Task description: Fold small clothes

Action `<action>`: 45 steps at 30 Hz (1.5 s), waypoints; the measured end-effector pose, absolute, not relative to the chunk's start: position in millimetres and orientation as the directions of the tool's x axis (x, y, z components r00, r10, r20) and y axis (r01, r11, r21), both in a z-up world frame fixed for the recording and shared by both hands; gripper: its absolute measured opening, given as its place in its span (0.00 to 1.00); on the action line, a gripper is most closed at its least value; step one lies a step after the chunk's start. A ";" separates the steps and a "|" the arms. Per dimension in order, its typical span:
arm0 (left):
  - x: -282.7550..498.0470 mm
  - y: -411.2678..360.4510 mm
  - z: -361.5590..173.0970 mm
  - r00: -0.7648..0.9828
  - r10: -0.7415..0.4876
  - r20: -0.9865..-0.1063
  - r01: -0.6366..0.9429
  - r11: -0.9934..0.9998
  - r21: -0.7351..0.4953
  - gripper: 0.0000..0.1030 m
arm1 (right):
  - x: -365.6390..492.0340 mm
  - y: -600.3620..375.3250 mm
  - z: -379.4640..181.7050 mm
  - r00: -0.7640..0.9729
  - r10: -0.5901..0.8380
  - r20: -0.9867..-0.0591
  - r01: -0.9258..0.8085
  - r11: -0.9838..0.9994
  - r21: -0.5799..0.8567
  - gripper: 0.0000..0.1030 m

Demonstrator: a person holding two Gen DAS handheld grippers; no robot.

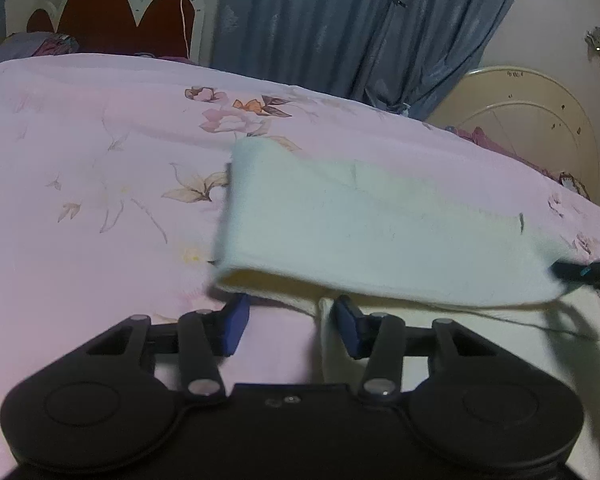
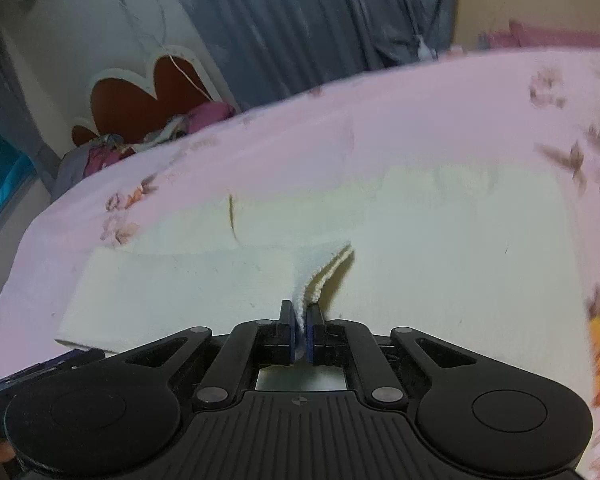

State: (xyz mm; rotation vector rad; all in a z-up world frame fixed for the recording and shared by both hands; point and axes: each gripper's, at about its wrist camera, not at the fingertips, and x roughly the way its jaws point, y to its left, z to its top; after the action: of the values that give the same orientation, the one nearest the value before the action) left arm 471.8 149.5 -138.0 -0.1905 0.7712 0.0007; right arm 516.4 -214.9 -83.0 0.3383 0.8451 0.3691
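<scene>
Right tongs (image 2: 299,322) on pale cloth (image 2: 220,280); left tongs (image 1: 290,312) apparently agape.

Matte black grippers, blue fingers (image 1: 236,322), silver pivot screws (image 2: 383,394).

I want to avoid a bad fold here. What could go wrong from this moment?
1. Only the right gripper pinches the cloth, at one edge; the folded flap may sag or twist.
2. The left gripper is open beside the cloth edge, so that side is free to slip.
3. The bedsheet is soft; the layers may land misaligned.
</scene>
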 end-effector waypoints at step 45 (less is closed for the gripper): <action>459.7 147.4 -104.0 0.763 -0.159 -0.626 0.067 0.983 -0.168 0.46 | 454.5 -301.6 -69.9 0.736 0.175 -0.654 -0.007 0.968 0.251 0.16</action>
State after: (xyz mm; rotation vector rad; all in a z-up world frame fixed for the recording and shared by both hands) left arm 459.7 147.4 -104.0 -0.1389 0.6924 -0.1237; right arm 454.5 -301.6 -69.9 0.2393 0.7385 0.1008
